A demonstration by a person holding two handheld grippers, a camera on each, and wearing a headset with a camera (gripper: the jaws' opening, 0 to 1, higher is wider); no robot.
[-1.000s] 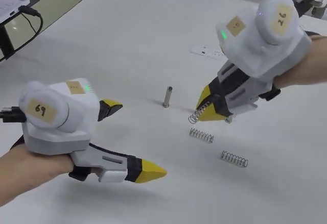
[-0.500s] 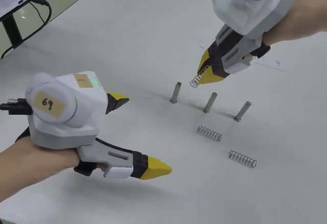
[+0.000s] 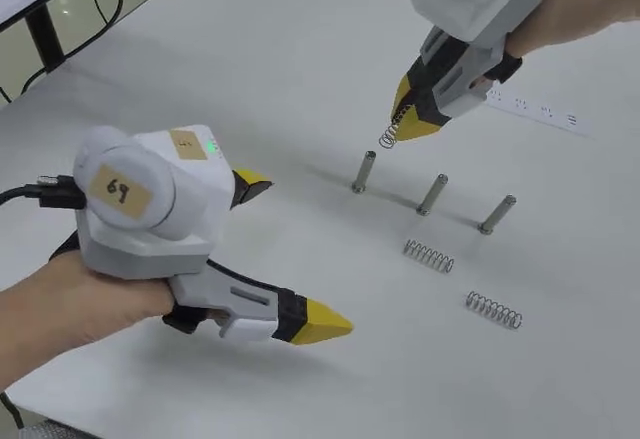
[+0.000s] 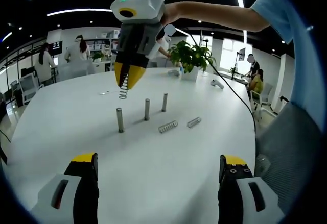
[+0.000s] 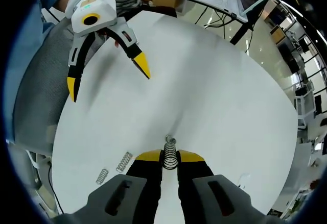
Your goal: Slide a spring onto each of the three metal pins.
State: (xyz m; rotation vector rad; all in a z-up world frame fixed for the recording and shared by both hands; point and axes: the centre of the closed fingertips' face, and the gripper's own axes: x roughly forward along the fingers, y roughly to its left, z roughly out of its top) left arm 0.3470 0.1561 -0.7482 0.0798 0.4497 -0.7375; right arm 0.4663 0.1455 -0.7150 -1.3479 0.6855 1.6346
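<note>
Three metal pins upright in a slanting row on the white table (image 3: 250, 59): left pin (image 3: 364, 172), middle pin (image 3: 432, 194), right pin (image 3: 497, 214), all three bare. Two loose springs flat on the table on the near side of the row in the head view: first spring (image 3: 428, 255) close in front of the middle pin, second spring (image 3: 493, 310) nearer the person and apart from the right pin. Neither in contact with a pin.

Right gripper (image 3: 415, 124) up in the air behind the row, tilted down toward it, jaws narrow and clamped on the held spring (image 3: 392, 135). Upper coils pinched between the yellow tips, lower coils hanging free below them at a slant. Free end a little above the top of the left pin, not touching it; nearly straight over that pin in the left gripper view. In the right gripper view, held spring upright between the two tips, with a small metal pin top just beyond its far end; exact alignment not possible to tell.

Left gripper (image 3: 290, 254) low over the near left part of the table, jaws spread wide with nothing between them, yellow tips pointed toward the row. Well apart from pins and springs alike.

White power strip (image 3: 530, 109) flat on the table beyond the right gripper. Potted plant (image 4: 191, 55) at the far side of the table in the left gripper view.
</note>
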